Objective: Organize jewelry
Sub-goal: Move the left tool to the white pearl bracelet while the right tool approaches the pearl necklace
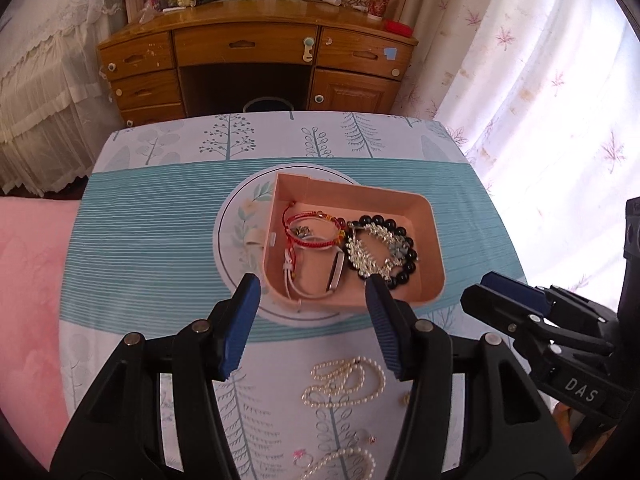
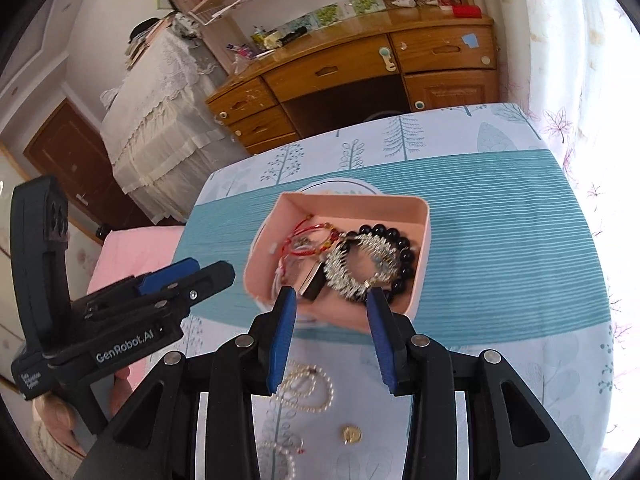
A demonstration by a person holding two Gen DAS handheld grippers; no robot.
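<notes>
Left wrist view: left claw (image 1: 310,328) gapes wide, empty, over the pearl necklace (image 1: 344,380) on the bench (image 1: 140,240); pink box (image 1: 428,216) already holds bracelets.
Right wrist view: right claw (image 2: 332,340) wide, empty too.
Next: probably grab those pearls, box them.

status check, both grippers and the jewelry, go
Left gripper open, empty; right gripper open, empty. Bracelets in pink box; pearl necklace and gold coin on the cloth. Nothing blocking.
</notes>
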